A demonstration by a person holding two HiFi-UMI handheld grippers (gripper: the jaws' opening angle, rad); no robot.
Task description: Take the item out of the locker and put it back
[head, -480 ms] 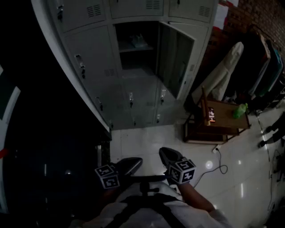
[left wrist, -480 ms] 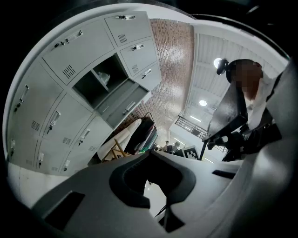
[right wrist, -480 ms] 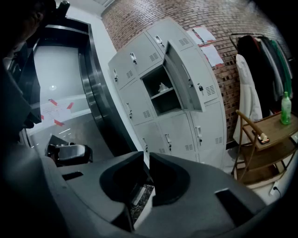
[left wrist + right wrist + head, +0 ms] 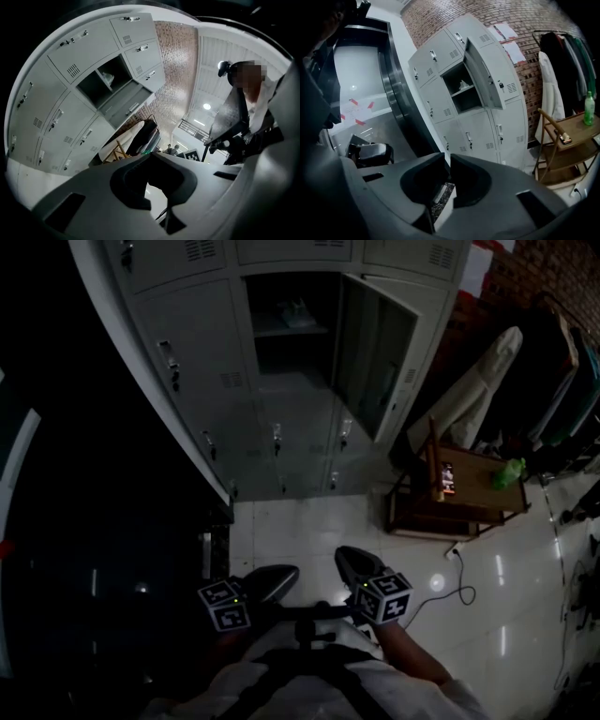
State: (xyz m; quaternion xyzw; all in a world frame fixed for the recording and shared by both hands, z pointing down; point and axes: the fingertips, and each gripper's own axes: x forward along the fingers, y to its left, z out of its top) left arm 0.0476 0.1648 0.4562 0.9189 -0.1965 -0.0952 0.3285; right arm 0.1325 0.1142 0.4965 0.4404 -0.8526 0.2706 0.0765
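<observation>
Left gripper (image 4: 277, 579), right gripper (image 4: 354, 563) unmoved; papers (image 4: 506, 32) illegible

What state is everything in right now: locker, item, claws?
Locker door: swung open.
Neighbouring locker doors: shut.
Item: resting on the shelf inside the open locker, untouched.
Left claw: jaws together, empty.
Right claw: jaws a narrow slit apart, empty.
Green bottle: upright on the wooden stand.
</observation>
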